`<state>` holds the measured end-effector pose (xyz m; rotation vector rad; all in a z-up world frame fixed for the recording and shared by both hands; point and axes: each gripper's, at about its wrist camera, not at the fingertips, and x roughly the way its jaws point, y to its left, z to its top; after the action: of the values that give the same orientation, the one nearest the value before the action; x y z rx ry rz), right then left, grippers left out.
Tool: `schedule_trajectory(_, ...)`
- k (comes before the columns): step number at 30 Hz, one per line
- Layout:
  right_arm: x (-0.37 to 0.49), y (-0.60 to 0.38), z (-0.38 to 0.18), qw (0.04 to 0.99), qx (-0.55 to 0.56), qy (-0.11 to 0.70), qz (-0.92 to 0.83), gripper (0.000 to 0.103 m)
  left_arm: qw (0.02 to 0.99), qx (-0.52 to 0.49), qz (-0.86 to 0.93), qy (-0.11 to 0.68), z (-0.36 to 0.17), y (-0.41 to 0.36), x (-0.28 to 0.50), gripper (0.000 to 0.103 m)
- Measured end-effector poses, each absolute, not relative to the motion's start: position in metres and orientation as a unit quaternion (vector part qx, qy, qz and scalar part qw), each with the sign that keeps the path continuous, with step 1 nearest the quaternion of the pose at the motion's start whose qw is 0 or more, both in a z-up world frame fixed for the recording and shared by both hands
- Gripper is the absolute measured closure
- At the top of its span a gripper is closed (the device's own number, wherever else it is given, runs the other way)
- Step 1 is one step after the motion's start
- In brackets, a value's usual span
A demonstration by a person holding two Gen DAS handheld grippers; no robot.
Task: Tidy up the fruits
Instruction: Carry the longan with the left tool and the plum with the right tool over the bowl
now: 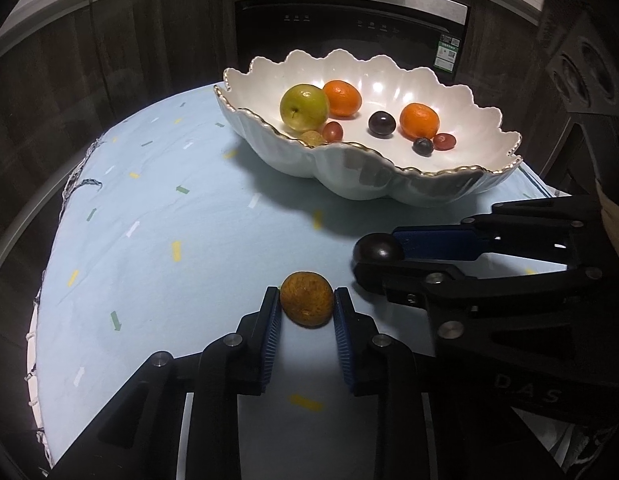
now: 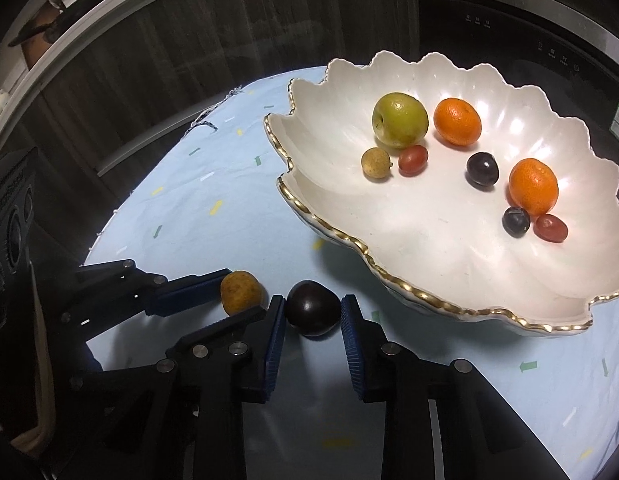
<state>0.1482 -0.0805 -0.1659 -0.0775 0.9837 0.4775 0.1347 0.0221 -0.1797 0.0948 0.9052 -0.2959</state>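
The left gripper [image 1: 306,304] is clamping its jaws on a brown longan [image 1: 306,299] down on the blue-clothed counter [image 1: 157,216]. Just at its 3 o'clock, the right gripper [image 2: 312,314] is pinching a dark plum [image 2: 312,308]. The scalloped white bowl [image 2: 389,280] (gold-rimmed, holding more fruit) is sitting toward 1 o'clock.

A pale blue tablecloth [image 1: 157,240] with small arrows lies before a dark oven [image 1: 349,24].

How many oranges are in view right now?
2, both in the white bowl: one orange beside the green fruit toward the back, the other orange nearer the right, touching a small dark fruit. None looks hidden.
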Motion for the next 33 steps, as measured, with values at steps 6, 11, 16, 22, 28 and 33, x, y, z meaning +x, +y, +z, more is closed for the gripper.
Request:
schedule_trajectory(6, 0.143, -0.081, -0.161, 0.856, -0.042, 0.462, 0.226, 0.074, 0.890, 0.039, -0.133, 0.434, -0.179, 0.026, 0.135, 0.076)
schedule_trajectory(11, 0.136, -0.083, -0.152, 0.861, -0.048, 0.454, 0.225, 0.074, 0.894, 0.035, -0.123, 0.429, -0.173, 0.029, 0.131, 0.076)
schedule_trajectory(16, 0.129, -0.085, -0.144, 0.866, -0.050, 0.444, 0.223, 0.074, 0.897, 0.032, -0.117, 0.426, -0.167, 0.029, 0.126, 0.076)
schedule_trajectory(22, 0.119, -0.088, -0.132, 0.873, -0.051, 0.431, 0.223, 0.074, 0.903, 0.038, -0.113, 0.413, -0.154, 0.027, 0.117, 0.076)
schedule_trajectory(28, 0.111, -0.093, -0.120, 0.880, -0.050, 0.417, 0.221, 0.074, 0.906, 0.042, -0.109, 0.407, -0.144, 0.023, 0.112, 0.076)
schedule_trajectory(33, 0.106, -0.099, -0.111, 0.886, -0.045, 0.408, 0.218, 0.074, 0.907, 0.030, -0.107, 0.405, -0.134, 0.020, 0.110, 0.076)
